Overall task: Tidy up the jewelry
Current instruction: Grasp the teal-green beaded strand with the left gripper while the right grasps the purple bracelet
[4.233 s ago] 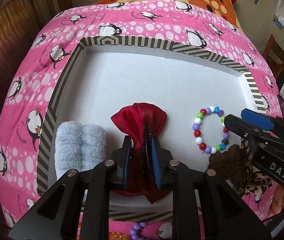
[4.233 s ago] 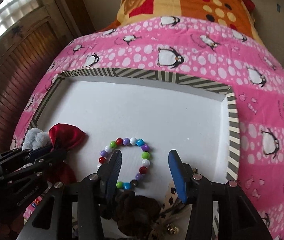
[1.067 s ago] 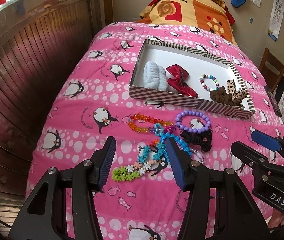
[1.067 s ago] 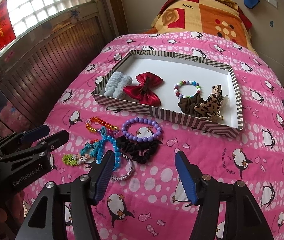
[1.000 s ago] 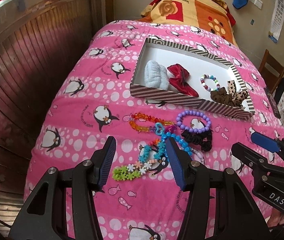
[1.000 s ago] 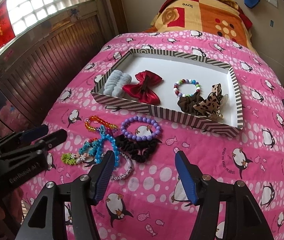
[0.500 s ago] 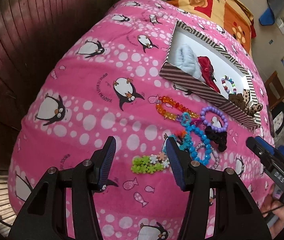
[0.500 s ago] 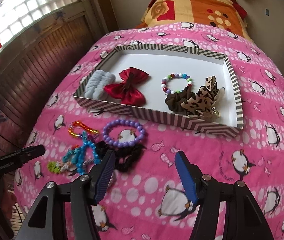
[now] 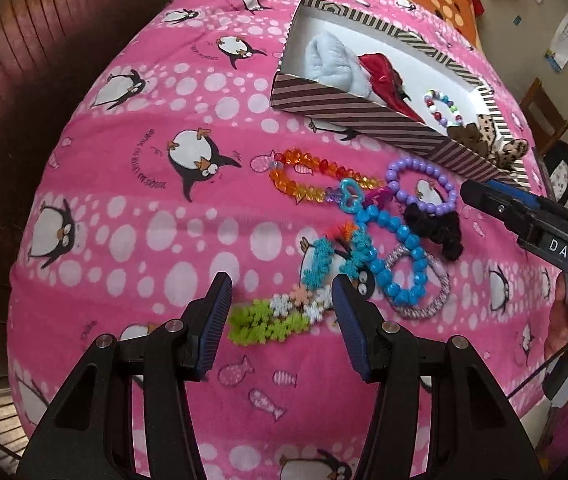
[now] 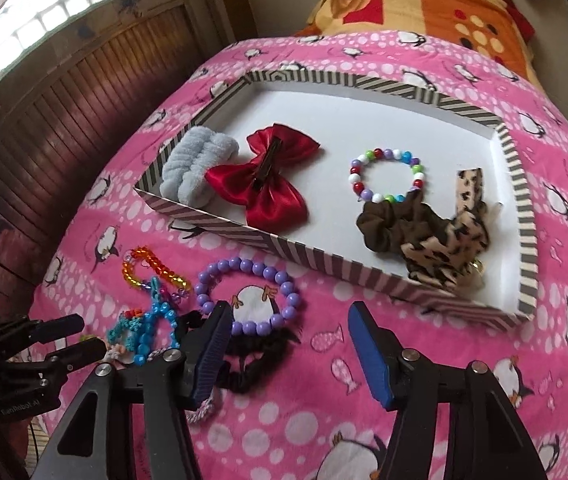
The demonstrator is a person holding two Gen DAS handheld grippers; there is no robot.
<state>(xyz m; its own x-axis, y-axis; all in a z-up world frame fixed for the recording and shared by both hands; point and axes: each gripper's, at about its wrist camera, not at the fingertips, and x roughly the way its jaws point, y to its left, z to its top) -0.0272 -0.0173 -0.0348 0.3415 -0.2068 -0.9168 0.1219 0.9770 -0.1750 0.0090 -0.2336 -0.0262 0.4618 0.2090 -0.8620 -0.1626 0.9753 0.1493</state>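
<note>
Pink quilt (image 9: pixel 131 216) covers the bed, and on it a loose tangle of jewelry lies just this side of the striped box (image 10: pixel 526 240). Both grippers are spread apart with nothing between their pads. The right one's jaws have just been closing a little, yet they are empty.

To my eye the step in hand is a pick from the tangle, and the trick is to take one piece without dragging its neighbours. The left gripper (image 9: pixel 279 308) stands over the green flower band (image 9: pixel 265 322), which lies between its two fingers and reaches toward the right-hand one; the white and pink flowers at its end run on to the teal band (image 9: pixel 318 264) and the blue bead string (image 9: pixel 394 248). I would nip the green end, the part farthest from the box, and lift slowly to see what follows.

The right gripper (image 10: pixel 288 344) hovers at the near edge of the purple bead bracelet (image 10: pixel 249 294). The black scrunchie (image 10: pixel 255 360) lies just beside its left finger and partly under it, touching the bracelet's near side, on the side away from the box. A close there could catch both, so it should settle on one first.

Inside the box already sit a grey scrunchie (image 10: pixel 195 168), a red bow (image 10: pixel 271 176), a multicolour bracelet (image 10: pixel 388 176), a brown scrunchie (image 10: pixel 400 224) and a leopard bow (image 10: pixel 452 240). An orange bead bracelet (image 9: pixel 316 178) lies between the tangle and the box.
</note>
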